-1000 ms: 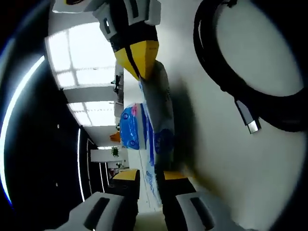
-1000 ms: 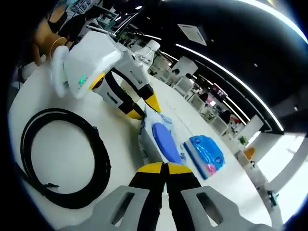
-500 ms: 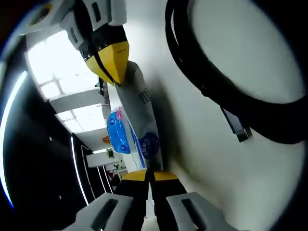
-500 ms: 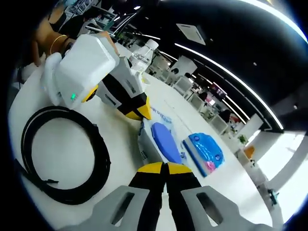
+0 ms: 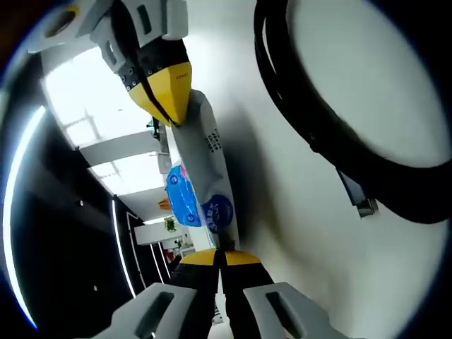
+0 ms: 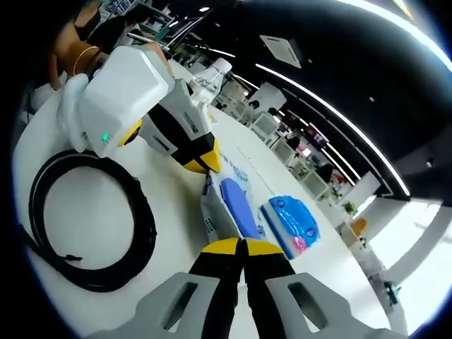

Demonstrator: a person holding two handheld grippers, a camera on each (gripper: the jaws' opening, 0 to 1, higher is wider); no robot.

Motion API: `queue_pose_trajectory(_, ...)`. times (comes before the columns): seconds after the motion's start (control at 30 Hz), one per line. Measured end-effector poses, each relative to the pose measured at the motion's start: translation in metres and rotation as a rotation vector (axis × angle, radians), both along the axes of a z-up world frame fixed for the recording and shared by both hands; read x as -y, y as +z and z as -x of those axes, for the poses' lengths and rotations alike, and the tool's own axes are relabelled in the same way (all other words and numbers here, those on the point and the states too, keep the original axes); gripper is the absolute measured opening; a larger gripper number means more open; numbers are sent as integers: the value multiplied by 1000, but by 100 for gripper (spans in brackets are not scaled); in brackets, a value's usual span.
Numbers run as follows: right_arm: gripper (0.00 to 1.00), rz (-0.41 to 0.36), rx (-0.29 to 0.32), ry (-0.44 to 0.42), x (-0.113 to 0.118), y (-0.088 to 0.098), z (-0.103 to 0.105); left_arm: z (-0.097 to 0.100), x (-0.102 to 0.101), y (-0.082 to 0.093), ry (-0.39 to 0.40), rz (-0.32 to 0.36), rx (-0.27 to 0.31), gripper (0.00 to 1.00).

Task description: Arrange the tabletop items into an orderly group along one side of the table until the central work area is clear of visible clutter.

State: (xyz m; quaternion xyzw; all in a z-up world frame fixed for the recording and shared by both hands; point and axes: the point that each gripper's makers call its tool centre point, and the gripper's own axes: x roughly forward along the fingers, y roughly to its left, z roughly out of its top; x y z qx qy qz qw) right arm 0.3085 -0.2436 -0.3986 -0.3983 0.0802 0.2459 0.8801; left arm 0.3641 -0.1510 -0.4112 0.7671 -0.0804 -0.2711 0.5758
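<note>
Both ends of the white packet [image 6: 224, 206] are pinched on the white table [image 6: 169, 205] by the closed left gripper [image 6: 208, 161] and right gripper [image 6: 244, 247], beside the coiled black cable [image 6: 85, 219].

White table [image 6: 176, 205] w/ black cable coil [image 6: 92, 233], blue packet [image 6: 291, 222].

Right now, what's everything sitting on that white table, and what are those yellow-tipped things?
Wipes pack: one, white with blue lid, mid-table, pinched at both ends.
Blue packet: one, blue with pink, beside the wipes pack.
Cable: one, black, coiled on the table beside the pack.
Bottle: one, clear with white cap, far side of the table.
Table: one, white.
Left gripper: yellow-tipped, closed on the pack's far end.
Right gripper: yellow-tipped, closed on its near end.
</note>
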Motion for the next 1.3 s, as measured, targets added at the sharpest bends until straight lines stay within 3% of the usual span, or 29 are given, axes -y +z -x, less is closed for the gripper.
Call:
queue_pose_trajectory(0.73, 0, 106, 118, -1, 14, 17, 18, 15, 17, 17, -42, 24, 46, 0)
queue_pose_trajectory(1.3, 0, 114, 149, -5, 22, 21, 35, 39, 22, 25, -65, 43, 57, 0)
